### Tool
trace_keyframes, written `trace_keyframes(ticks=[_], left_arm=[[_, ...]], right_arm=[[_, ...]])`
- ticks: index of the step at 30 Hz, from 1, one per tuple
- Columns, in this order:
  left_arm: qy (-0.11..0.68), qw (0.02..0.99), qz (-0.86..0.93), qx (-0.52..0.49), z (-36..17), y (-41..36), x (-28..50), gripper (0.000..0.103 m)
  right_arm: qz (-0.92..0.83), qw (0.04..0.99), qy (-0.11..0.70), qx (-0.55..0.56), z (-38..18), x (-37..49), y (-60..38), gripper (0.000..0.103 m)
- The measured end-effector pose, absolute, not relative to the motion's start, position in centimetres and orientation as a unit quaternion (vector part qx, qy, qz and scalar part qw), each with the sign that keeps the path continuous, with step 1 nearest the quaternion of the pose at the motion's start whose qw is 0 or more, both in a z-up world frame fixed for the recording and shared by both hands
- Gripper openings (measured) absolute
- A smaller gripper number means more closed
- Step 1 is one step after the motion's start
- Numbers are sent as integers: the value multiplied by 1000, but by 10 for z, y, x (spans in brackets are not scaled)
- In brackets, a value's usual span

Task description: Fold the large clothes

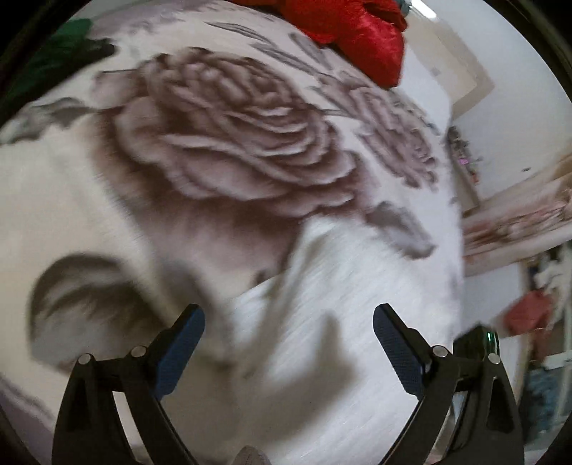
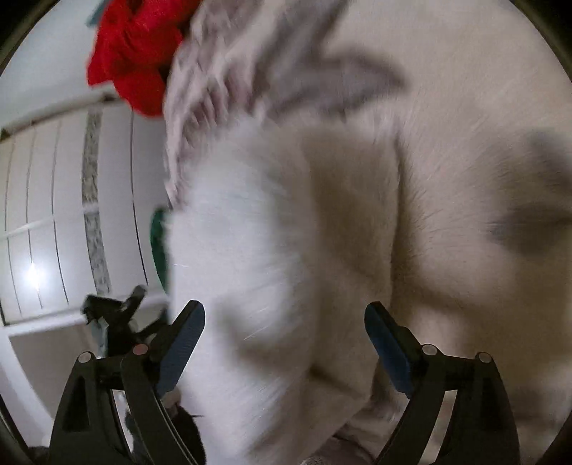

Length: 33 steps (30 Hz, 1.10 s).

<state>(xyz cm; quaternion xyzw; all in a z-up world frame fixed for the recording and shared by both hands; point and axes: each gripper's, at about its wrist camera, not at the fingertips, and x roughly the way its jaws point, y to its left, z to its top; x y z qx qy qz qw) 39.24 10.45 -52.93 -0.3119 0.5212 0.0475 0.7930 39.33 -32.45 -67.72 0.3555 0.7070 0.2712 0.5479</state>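
A white fuzzy garment (image 1: 321,304) lies on a bed cover printed with large grey-brown roses (image 1: 228,136). My left gripper (image 1: 289,322) is open just above the white fabric, with nothing between its blue pads. In the right wrist view the same white fuzzy garment (image 2: 243,250) fills the middle, hanging over the bed edge. My right gripper (image 2: 285,322) is open over it, holding nothing. Both views are motion-blurred.
A red garment (image 1: 357,32) lies at the far side of the bed; it also shows in the right wrist view (image 2: 132,60). A green cloth (image 1: 53,46) sits at the far left. White wardrobe doors (image 2: 53,214) stand beside the bed. Clutter lies on the floor at right (image 1: 529,311).
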Motion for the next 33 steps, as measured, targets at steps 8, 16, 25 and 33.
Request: trace_keyframes(ticks=[8, 16, 25, 33], left_arm=[[545, 776, 142, -283, -552, 110, 292, 96], [560, 768, 163, -263, -543, 102, 243, 96], [549, 789, 144, -235, -512, 101, 210, 96], [551, 793, 91, -244, -528, 59, 220, 96]], right_arm=[[306, 521, 719, 343, -701, 402, -298, 102], [244, 533, 659, 470, -662, 333, -326, 45], [103, 409, 624, 657, -684, 142, -317, 40], [127, 486, 707, 497, -657, 153, -368, 73]])
